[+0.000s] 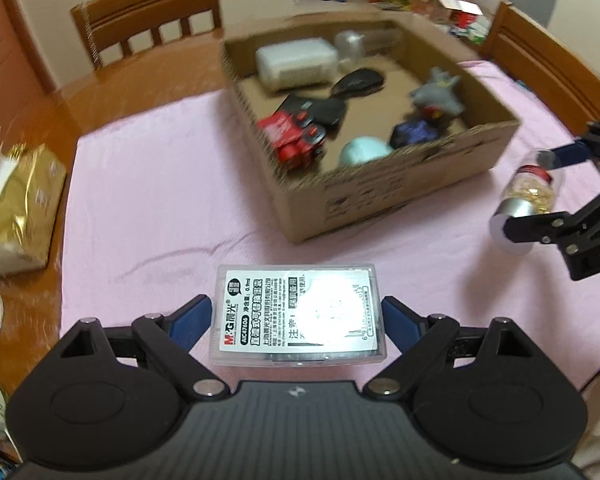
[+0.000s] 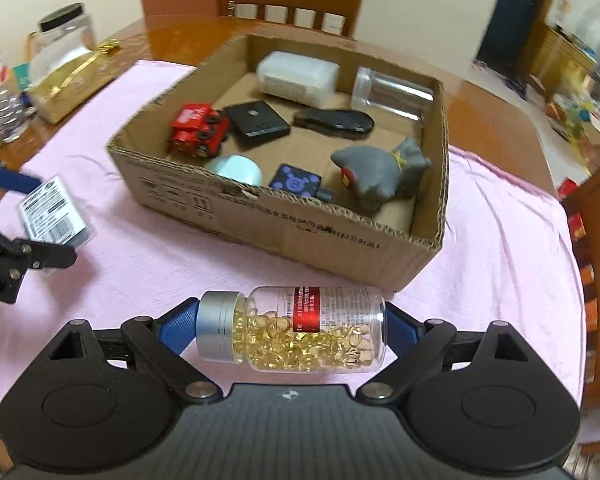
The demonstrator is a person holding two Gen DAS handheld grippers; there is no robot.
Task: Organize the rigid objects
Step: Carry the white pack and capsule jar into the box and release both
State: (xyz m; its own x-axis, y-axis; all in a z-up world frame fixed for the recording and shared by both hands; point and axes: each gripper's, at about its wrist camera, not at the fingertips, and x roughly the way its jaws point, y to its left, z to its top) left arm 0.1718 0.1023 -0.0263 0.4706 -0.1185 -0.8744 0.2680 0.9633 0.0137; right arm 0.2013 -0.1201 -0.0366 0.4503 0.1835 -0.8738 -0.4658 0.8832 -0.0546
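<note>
Both grippers are loaded: the left gripper (image 1: 296,316) grasps a flat clear plastic case with a white printed label (image 1: 298,314) by its two sides, and the right gripper (image 2: 290,326) clamps a clear plastic bottle of yellow capsules with a silver cap (image 2: 292,330) end to end, both held above the pink tablecloth (image 2: 148,264) in front of the open brown cardboard box (image 2: 340,240). Inside it already lie a red toy truck (image 2: 198,130), a grey animal figure (image 2: 380,172), a white plastic container (image 2: 296,74) and several other items. By my judgement, only these two remain to be dropped in.

Both grippers (image 1: 296,316) (image 2: 290,326) clamped, tilted downward
</note>
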